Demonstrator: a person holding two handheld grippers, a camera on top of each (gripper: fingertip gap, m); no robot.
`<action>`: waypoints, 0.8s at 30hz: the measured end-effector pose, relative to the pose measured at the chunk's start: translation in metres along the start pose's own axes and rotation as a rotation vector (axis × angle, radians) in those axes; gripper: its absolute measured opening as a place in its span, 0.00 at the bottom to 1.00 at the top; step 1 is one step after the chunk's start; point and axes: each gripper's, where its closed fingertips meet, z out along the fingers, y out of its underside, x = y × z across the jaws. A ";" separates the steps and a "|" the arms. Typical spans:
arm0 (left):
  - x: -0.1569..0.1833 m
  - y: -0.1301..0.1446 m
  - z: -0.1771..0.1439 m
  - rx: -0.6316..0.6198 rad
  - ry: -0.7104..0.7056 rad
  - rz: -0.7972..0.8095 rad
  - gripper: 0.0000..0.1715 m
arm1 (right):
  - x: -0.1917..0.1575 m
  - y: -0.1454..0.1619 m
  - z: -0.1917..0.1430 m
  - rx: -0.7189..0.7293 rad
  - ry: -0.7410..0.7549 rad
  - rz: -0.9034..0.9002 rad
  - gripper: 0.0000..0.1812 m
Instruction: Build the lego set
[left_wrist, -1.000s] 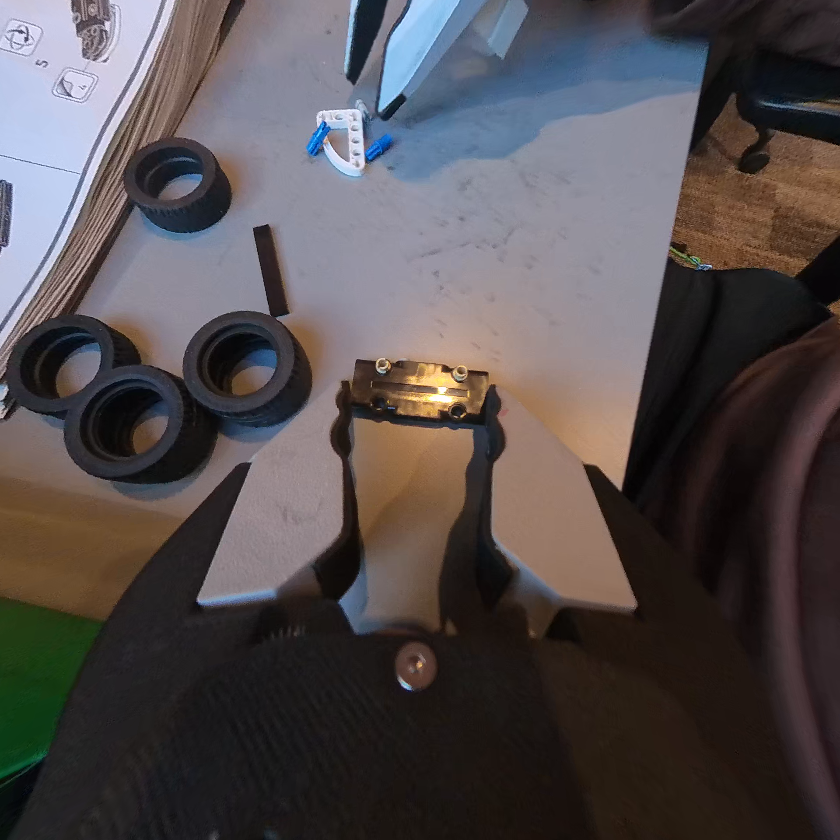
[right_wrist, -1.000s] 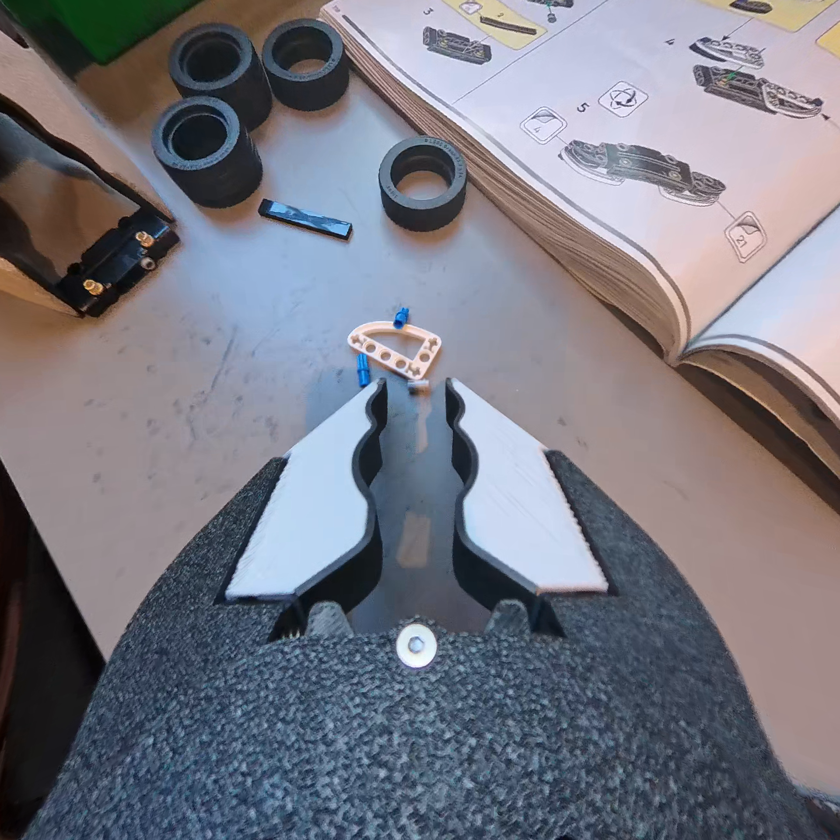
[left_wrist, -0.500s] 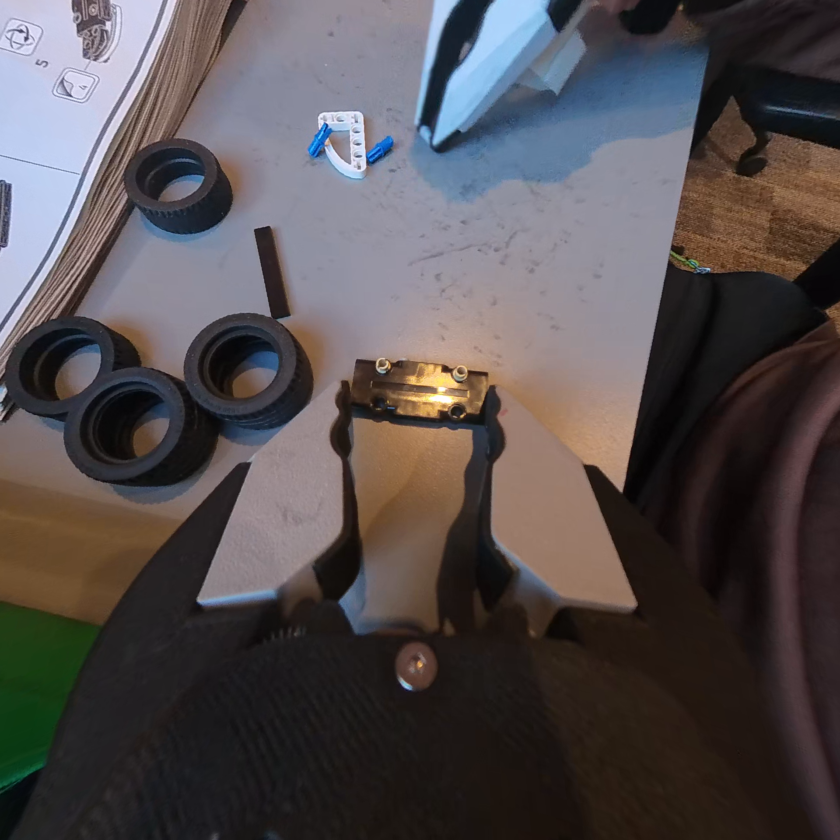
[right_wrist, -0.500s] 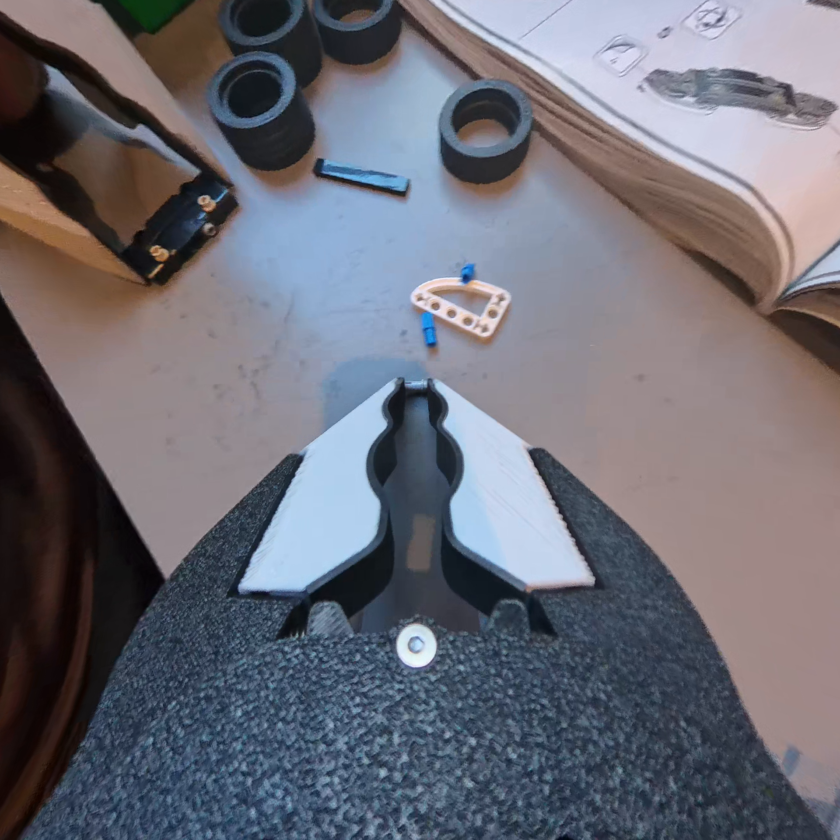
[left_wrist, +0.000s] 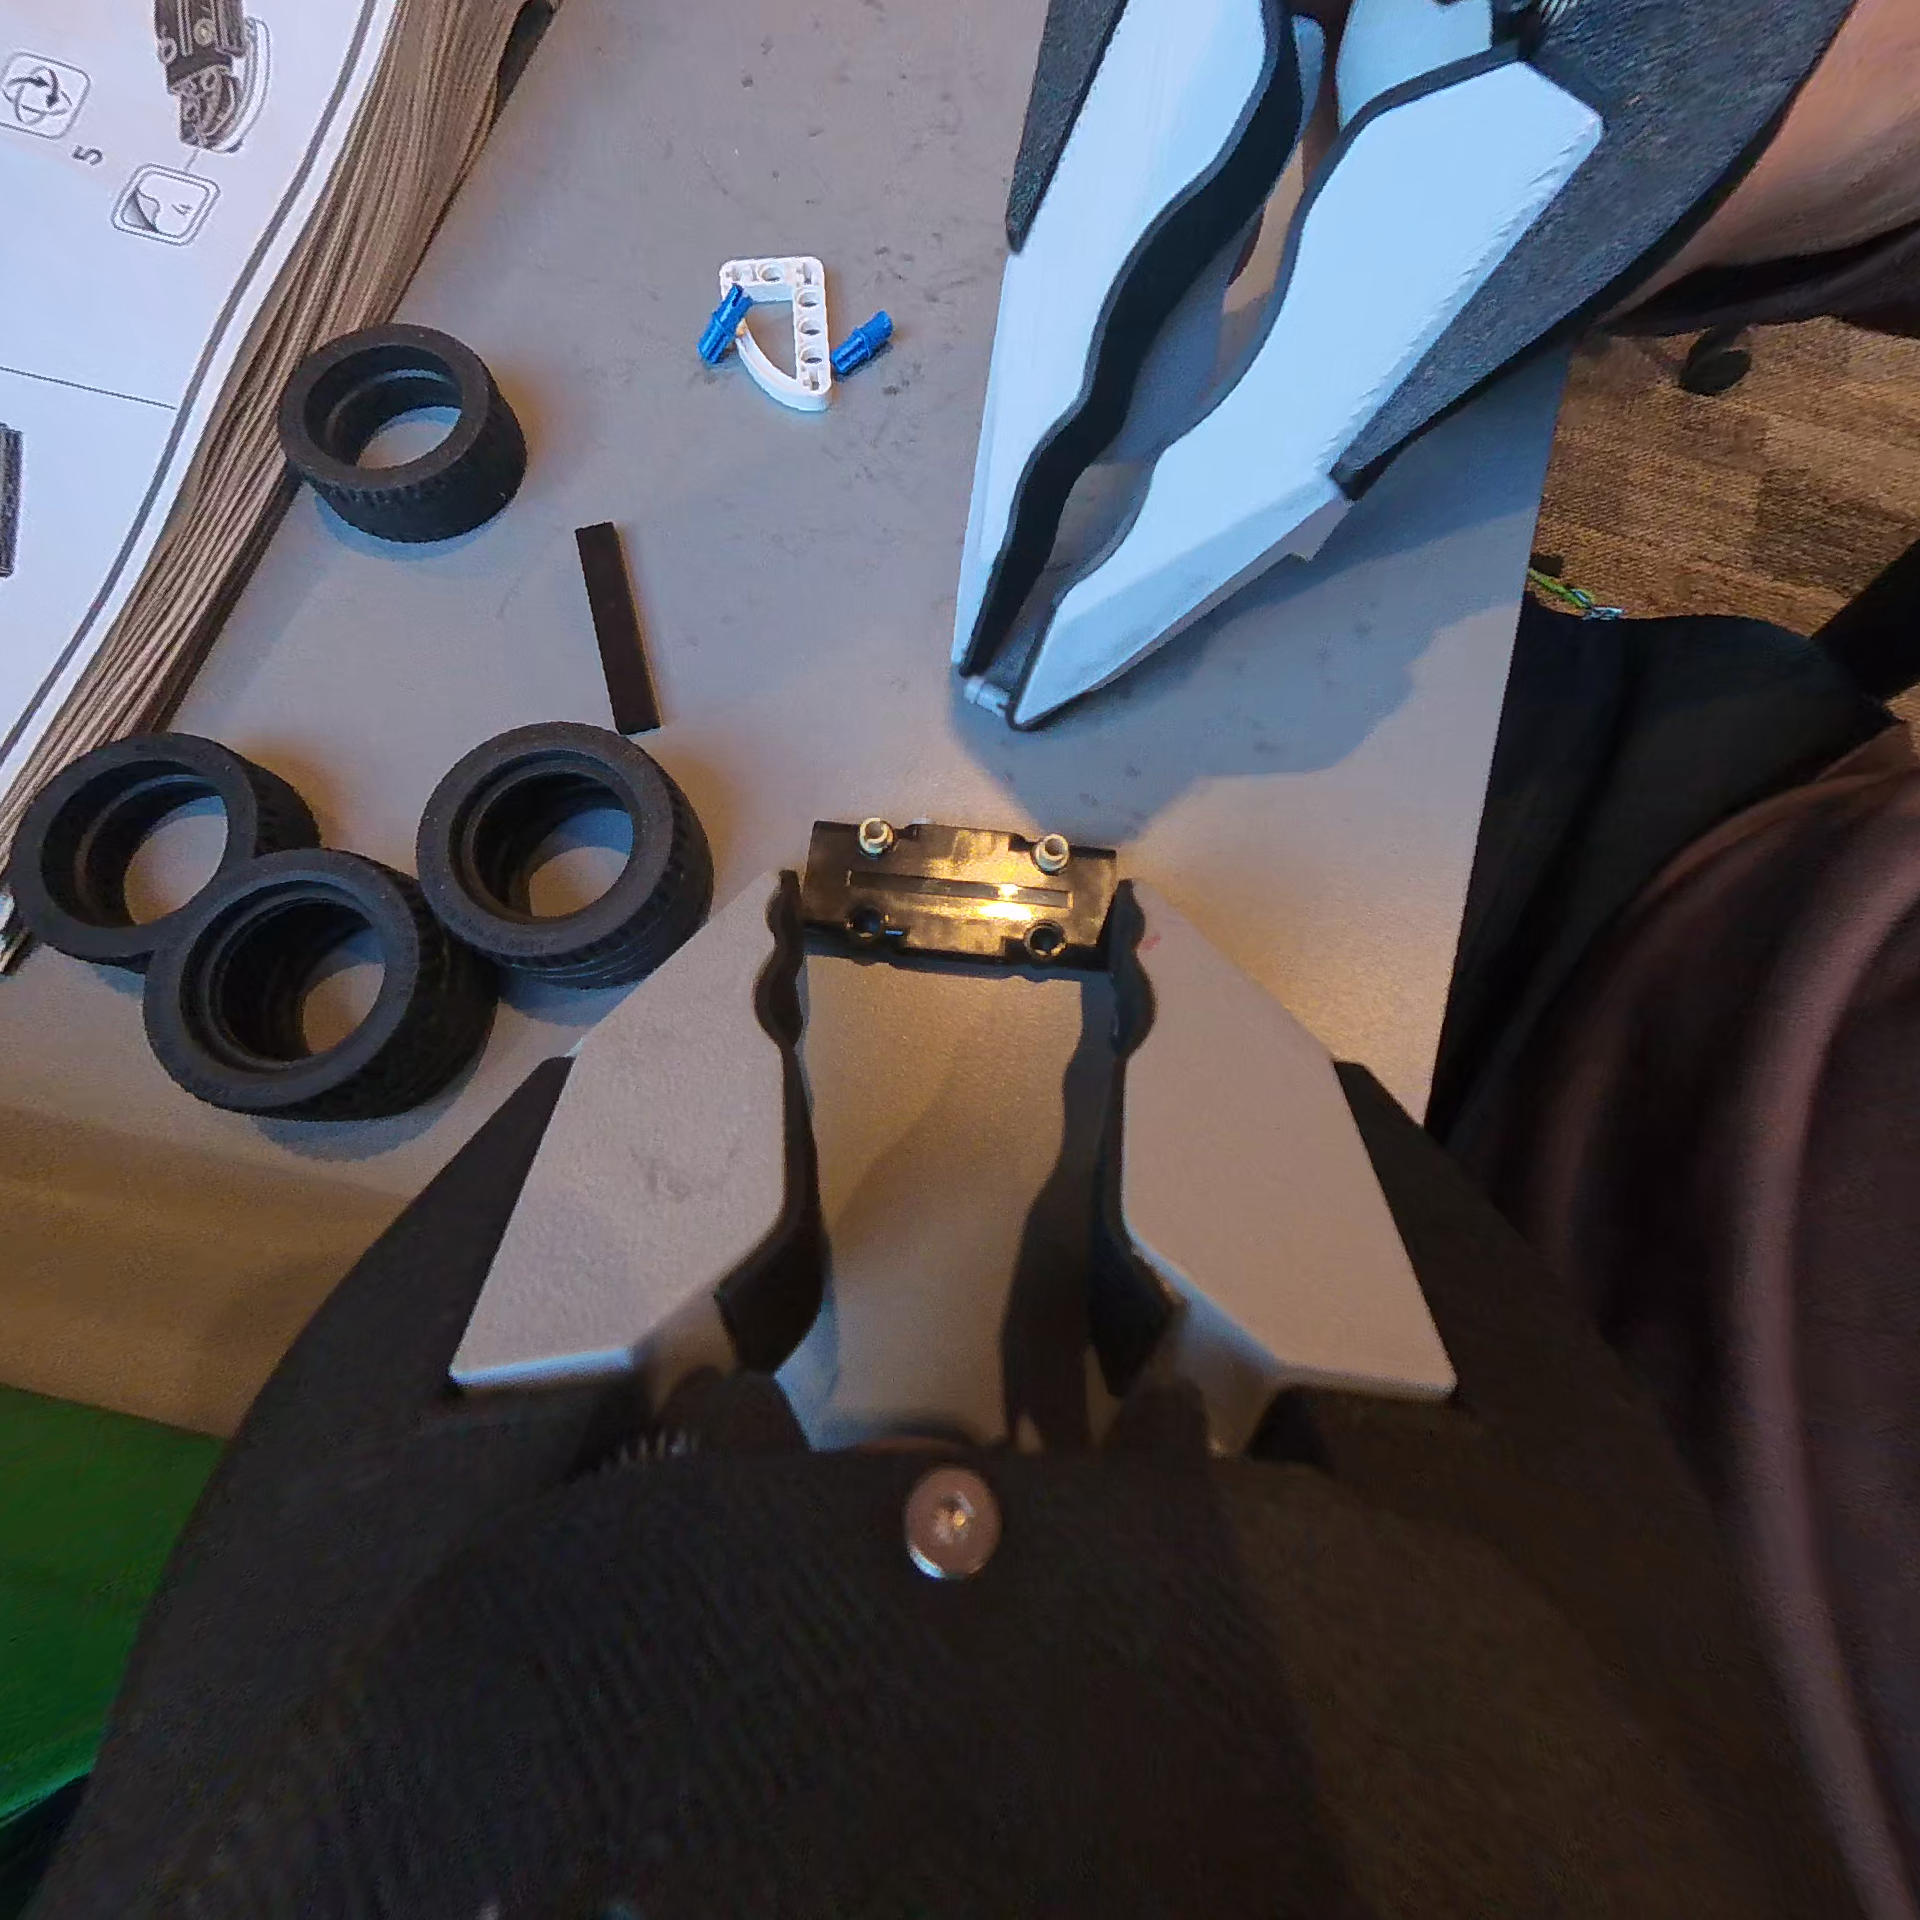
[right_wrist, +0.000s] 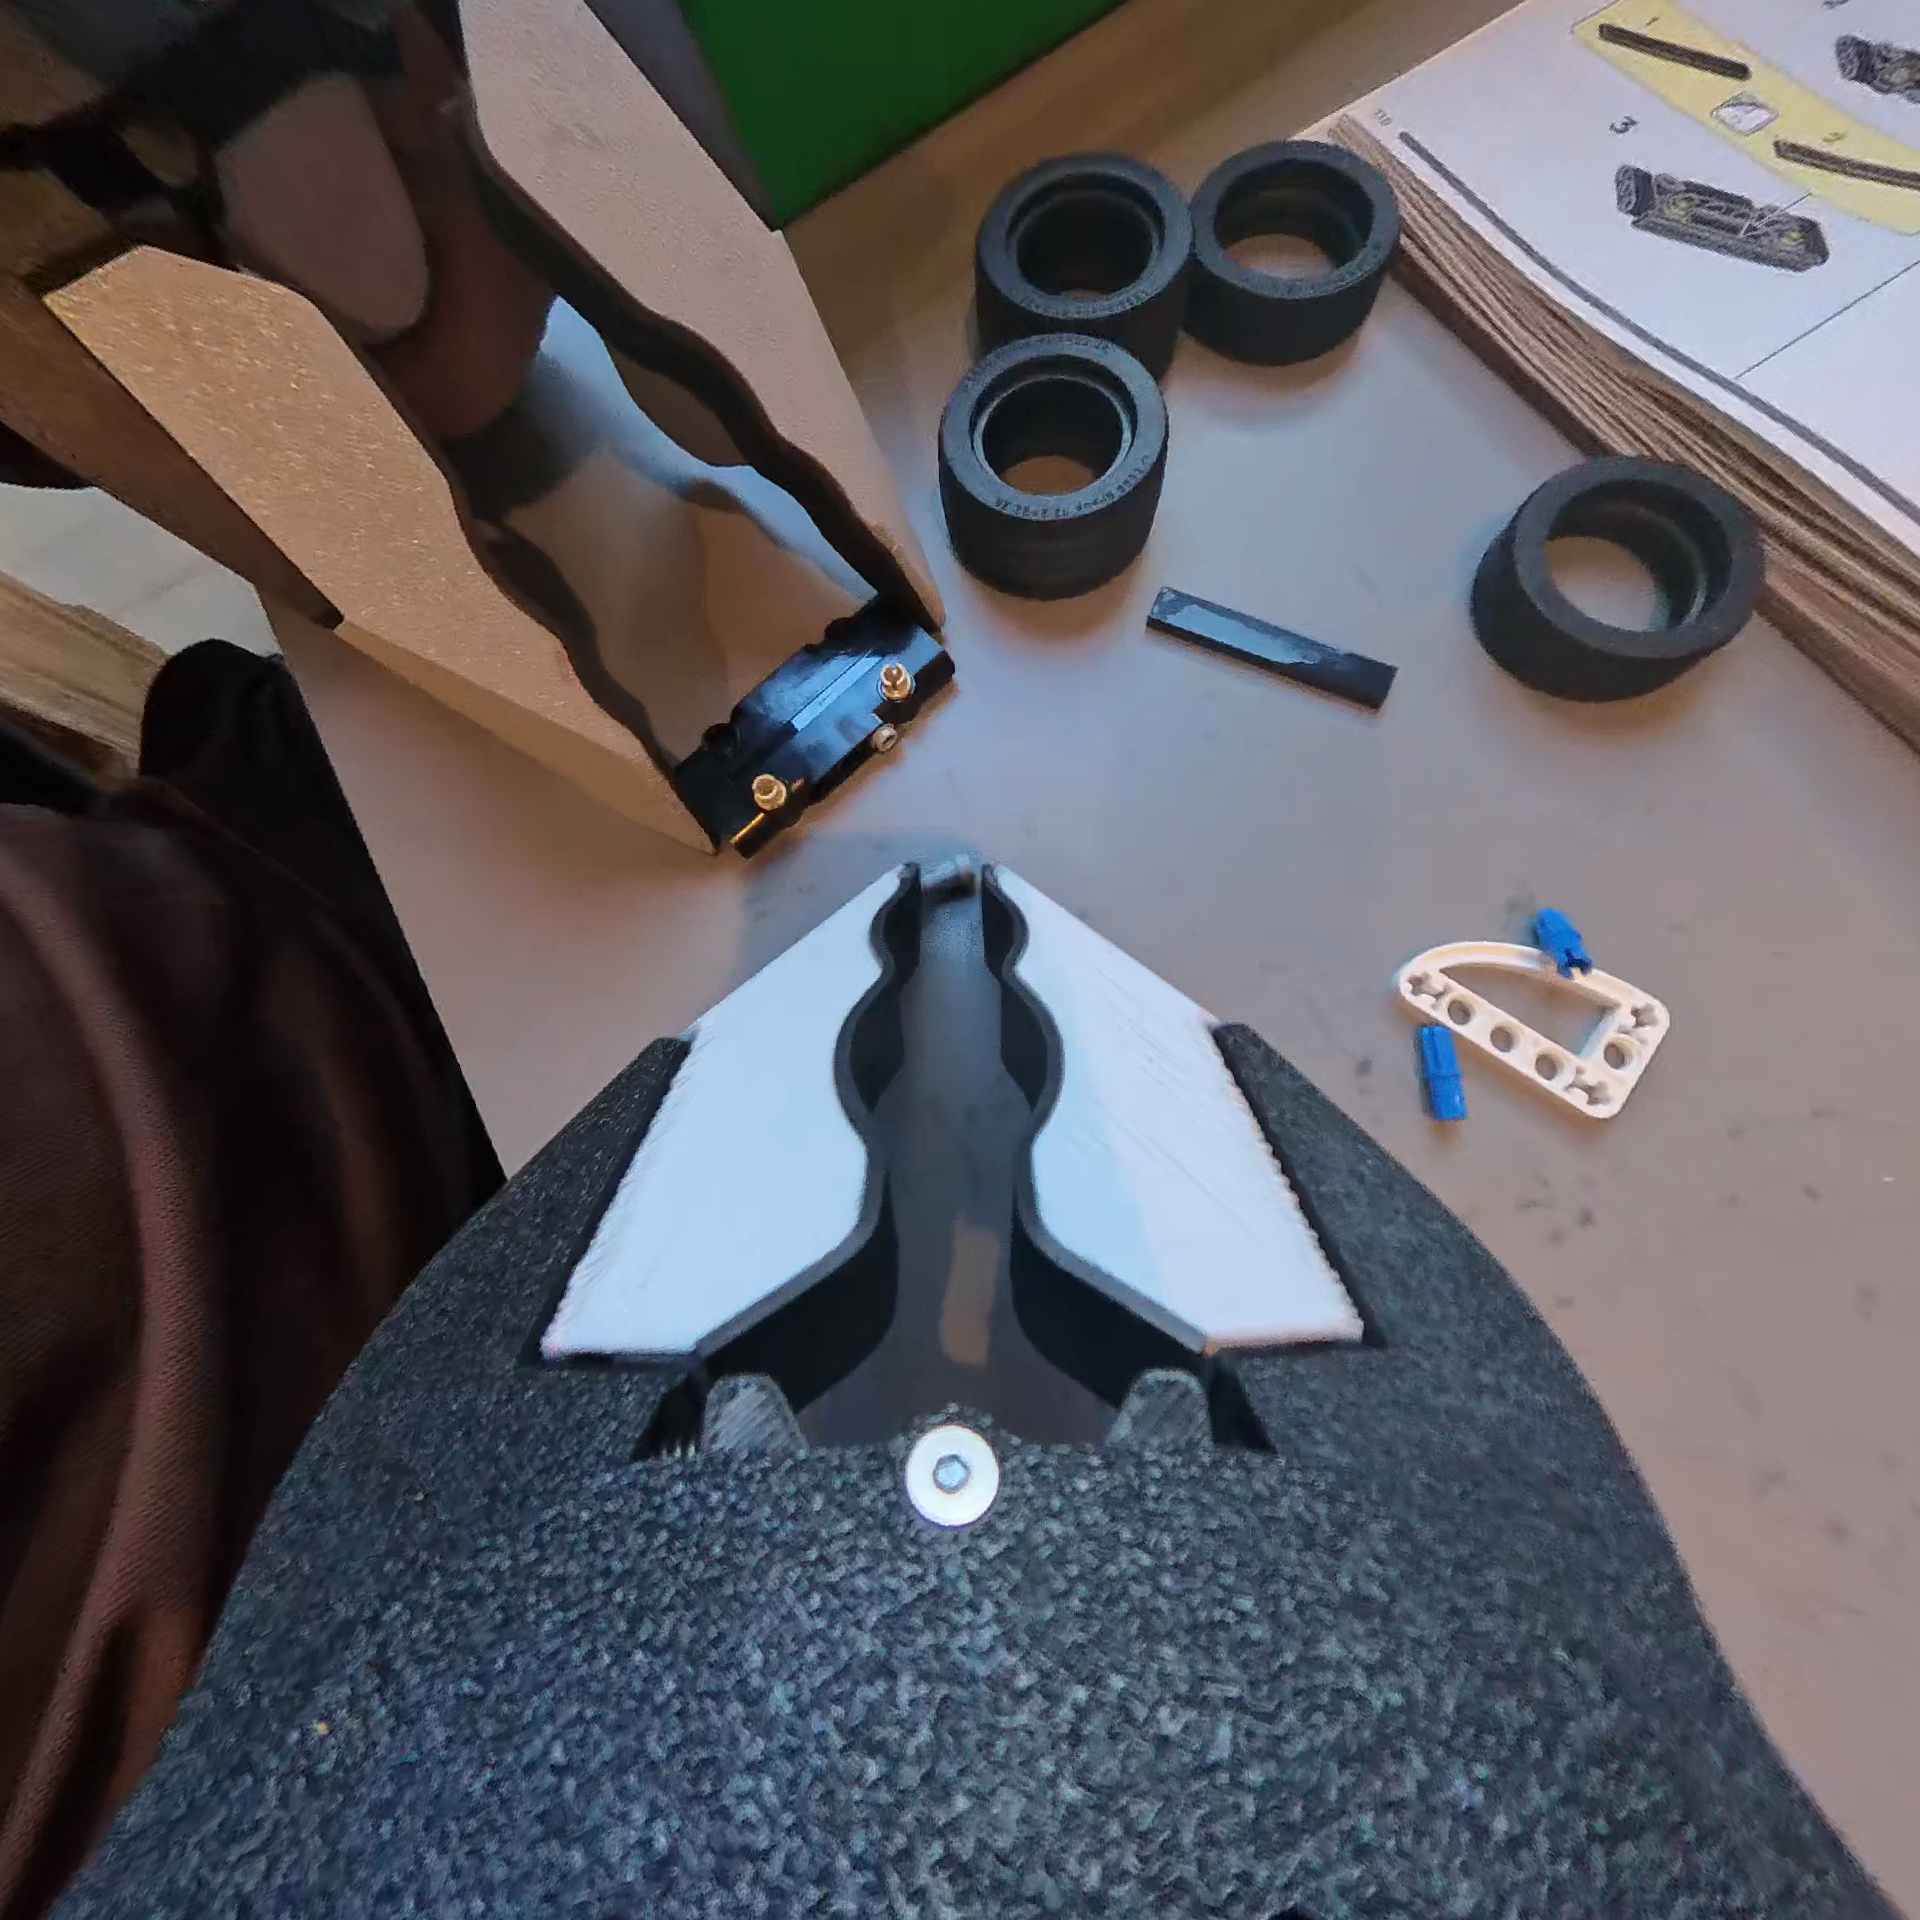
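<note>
**My right tongs have carried a small grey pin next to the black block**

Since one second ago, my right tongs (right_wrist: 948, 878) have left the white curved piece (right_wrist: 1536, 1029) and moved across the surface (right_wrist: 1195, 831) toward my left tongs (left_wrist: 961, 914). Now their tips are near the black block (left_wrist: 961, 902), but not touching it. They are closed on a small grey pin (right_wrist: 954, 871), which shows only a little between the tips.

My left tongs have not moved. They are clamped on the two ends of the black block, which is at the near edge of the surface. The block has two pale pins standing on its far side.

The white curved piece lies well apart now, with one blue pin (right_wrist: 1441, 1070) beside it and another blue pin (right_wrist: 1558, 938) at its curved edge. Four black tyres (left_wrist: 400, 445) and a flat black strip (left_wrist: 618, 627) lie on the surface beside the open instruction book (right_wrist: 1714, 208).
</note>
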 end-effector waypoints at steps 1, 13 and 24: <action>0.000 0.000 0.000 0.000 0.000 0.000 0.34 | 0.000 0.001 -0.001 0.001 -0.003 0.004 0.06; 0.000 0.000 0.000 0.001 0.005 -0.005 0.34 | -0.003 0.010 -0.011 -0.004 -0.072 0.010 0.08; 0.000 0.000 0.000 0.001 0.004 -0.004 0.34 | -0.004 0.012 -0.013 -0.001 -0.098 0.040 0.06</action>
